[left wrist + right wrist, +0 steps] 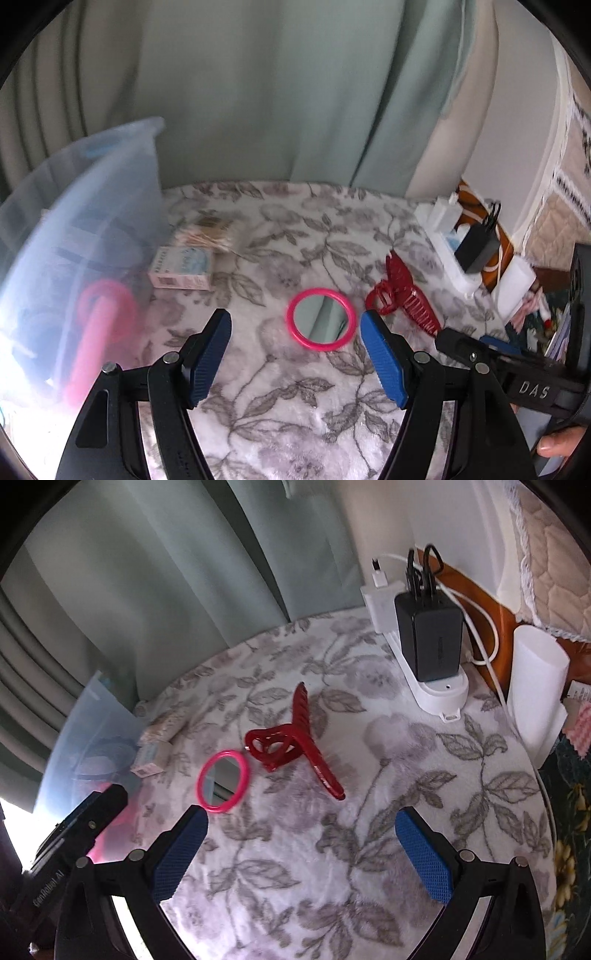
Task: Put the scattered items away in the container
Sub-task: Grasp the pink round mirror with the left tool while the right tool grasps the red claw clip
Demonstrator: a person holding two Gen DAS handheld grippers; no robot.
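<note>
On the worktop (369,812), your left hand-held gripper (295,332) and right hand-held gripper (301,827) both gape empty near the mirror (321,318), touching the clip (295,738); bin (74,240) sits left.

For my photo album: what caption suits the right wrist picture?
Open right gripper above a floral cloth, facing a red plastic hair claw and a pink-rimmed round mirror.

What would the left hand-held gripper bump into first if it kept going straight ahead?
Probably the pink mirror. It lies just ahead of the open left hand-held gripper, slightly right of centre; depth is hard to judge here.
</note>
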